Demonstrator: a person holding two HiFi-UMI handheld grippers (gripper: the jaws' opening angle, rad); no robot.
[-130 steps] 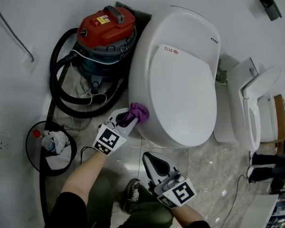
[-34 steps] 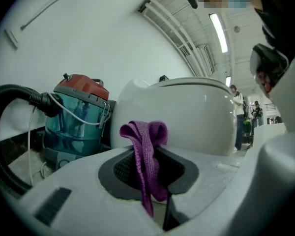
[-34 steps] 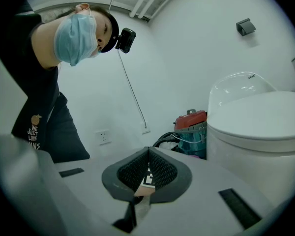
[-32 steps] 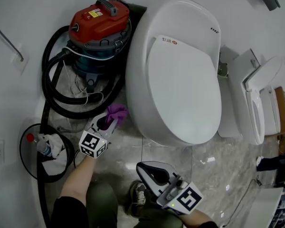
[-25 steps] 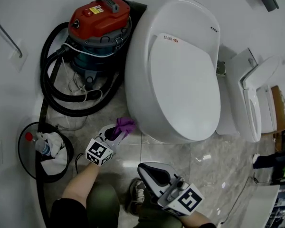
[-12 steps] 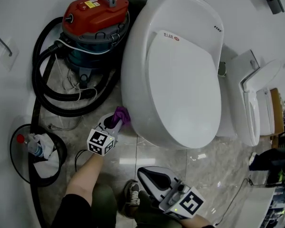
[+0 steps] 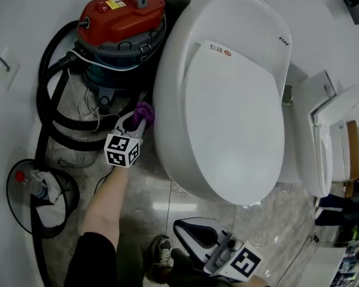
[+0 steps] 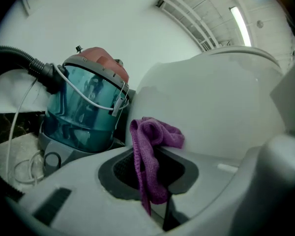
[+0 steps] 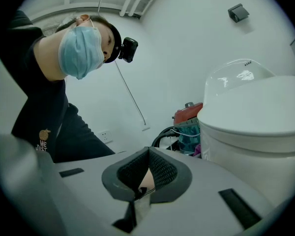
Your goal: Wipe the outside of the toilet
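Observation:
A large white toilet (image 7: 227, 100) with its lid down fills the middle of the head view. My left gripper (image 7: 137, 119) is shut on a purple cloth (image 7: 145, 112), and the cloth presses against the toilet's left outer side, in the gap next to the vacuum. In the left gripper view the purple cloth (image 8: 150, 151) hangs folded between the jaws and touches the white toilet wall (image 8: 216, 117). My right gripper (image 7: 194, 235) hovers low near the floor in front of the bowl, shut, with nothing in it; the toilet (image 9: 255, 132) rises at its right.
A red and teal vacuum (image 7: 116, 31) with a coiled black hose (image 7: 54, 109) stands tight against the toilet's left. A black bin (image 7: 36, 190) holding a bottle and tissue is at the lower left. A second white fixture (image 7: 326, 145) stands to the right. A shoe (image 7: 158, 262) rests on the marble floor.
My left gripper has carried the cloth from the bowl's front left corner back along its left side, toward the vacuum. The right gripper has stayed low in front.

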